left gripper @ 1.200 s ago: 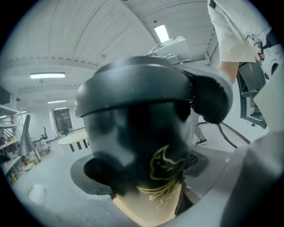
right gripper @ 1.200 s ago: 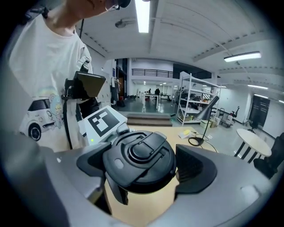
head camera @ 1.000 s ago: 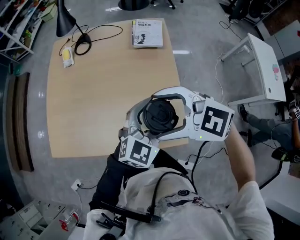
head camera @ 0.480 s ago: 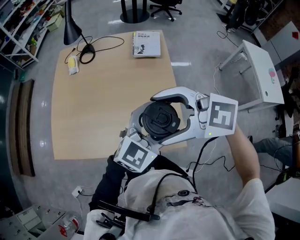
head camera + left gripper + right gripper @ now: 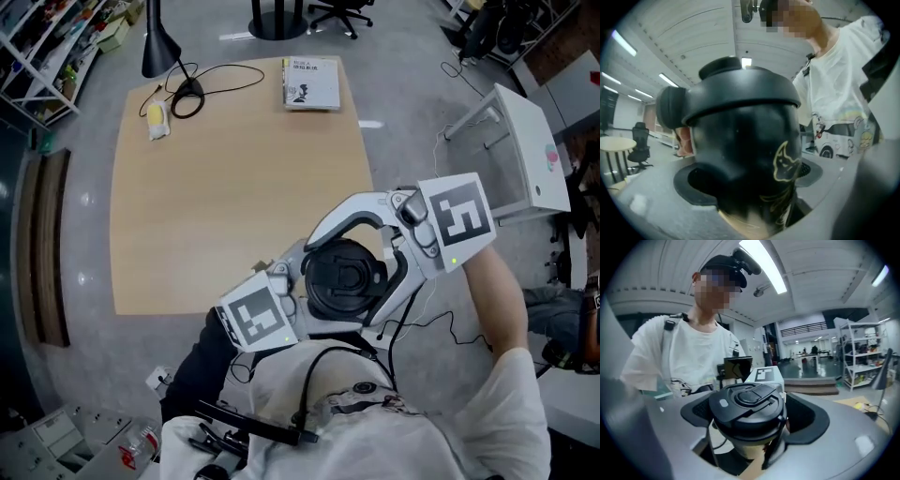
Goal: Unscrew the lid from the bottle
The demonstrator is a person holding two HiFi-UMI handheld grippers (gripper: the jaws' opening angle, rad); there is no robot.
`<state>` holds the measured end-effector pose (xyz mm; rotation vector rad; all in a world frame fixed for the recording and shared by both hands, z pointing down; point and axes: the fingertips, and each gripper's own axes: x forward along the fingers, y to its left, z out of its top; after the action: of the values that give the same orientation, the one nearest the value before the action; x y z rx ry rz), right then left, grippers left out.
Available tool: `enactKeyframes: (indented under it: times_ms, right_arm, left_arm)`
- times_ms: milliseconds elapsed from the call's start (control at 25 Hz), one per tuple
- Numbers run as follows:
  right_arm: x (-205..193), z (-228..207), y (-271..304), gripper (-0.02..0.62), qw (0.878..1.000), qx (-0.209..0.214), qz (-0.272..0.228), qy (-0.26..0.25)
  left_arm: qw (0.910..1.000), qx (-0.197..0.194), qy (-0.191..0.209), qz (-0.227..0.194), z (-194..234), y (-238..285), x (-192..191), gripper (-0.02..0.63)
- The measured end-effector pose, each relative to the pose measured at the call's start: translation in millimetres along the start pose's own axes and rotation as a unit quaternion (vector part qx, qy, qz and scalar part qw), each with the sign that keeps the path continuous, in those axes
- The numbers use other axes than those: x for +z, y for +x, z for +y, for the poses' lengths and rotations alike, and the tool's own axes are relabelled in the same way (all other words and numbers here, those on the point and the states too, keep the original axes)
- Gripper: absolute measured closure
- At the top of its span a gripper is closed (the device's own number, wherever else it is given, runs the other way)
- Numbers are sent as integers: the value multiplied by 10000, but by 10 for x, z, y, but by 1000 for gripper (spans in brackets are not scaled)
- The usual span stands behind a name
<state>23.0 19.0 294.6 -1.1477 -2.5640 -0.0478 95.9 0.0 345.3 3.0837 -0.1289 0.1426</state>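
Now, bottle [image 5: 740, 136]: black, upright, held before the person's chest, just past the tabletop's [image 5: 234, 169] near edge.
Left hand-held gripper [image 5: 750, 180]: jaws wide, clamped on the bottle's body, reaching in from the left.
Right hand-held gripper [image 5: 752, 420]: jaws wide, pads gripping the lid [image 5: 747, 399], forearm bent inward.

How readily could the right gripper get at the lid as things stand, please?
Yes, it looks able: the right gripper has its fingers on either side of the lid, apparently pressing it, nothing between. The left gripper holds the bottle below.
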Motion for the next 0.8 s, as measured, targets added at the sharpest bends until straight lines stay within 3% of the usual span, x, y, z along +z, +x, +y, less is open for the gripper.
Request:
enactKeyframes:
  times_ms: [80,120,160,240,320,400,440,480,520,560,640,720,800]
  right_arm:
    - [54,22,73,132,9988,467,-7,132]
    - [51,-28,84,130,9989,401,42,240]
    - [28,-122,74,119,9992,75,150,352]
    - [-56,-385,-2,55,9909,-1165,431,525]
    - [-118,-647,-85,55,9618,-2586,476,760]
    - [-117,-850,-85,55,9280,-3581,230,1002]
    - [-89,-932,-45,57,9186,-3819,92,1009]
    - [-40,-994,17,60,9175,-3869,-36,924]
    - [16,-1024,91,105,9239,-3746,-122,778]
    - [54,-1011,169,122,9356,-3479,-111,587]
    - [57,-836,321,123,9649,-2615,222,121]
    - [71,-534,462,122,9874,-1476,514,-238]
    - [158,-273,567,121,9973,-381,527,-348]
  left_arm:
    - [9996,-208,-182,-110,-86,-54,36,144]
    - [9996,-95,-227,-114,-52,-95,26,146]
    - [9996,165,-242,-60,27,-151,-12,147]
    - [9936,1103,-205,163,294,-325,-140,147]
    - [9705,2376,-78,413,627,-564,-263,147]
    - [9367,3414,177,757,866,-779,-335,147]
    - [9226,3723,338,947,928,-847,-351,147]
    - [9137,3881,485,1101,957,-881,-357,147]
    - [9119,3886,586,1183,951,-884,-360,147]
    - [9179,3739,630,1172,908,-864,-358,147]
    - [9486,2959,626,929,681,-774,-325,147]
    - [9826,1677,558,566,295,-651,-248,147]
    - [9976,532,385,215,-74,-564,-146,147]
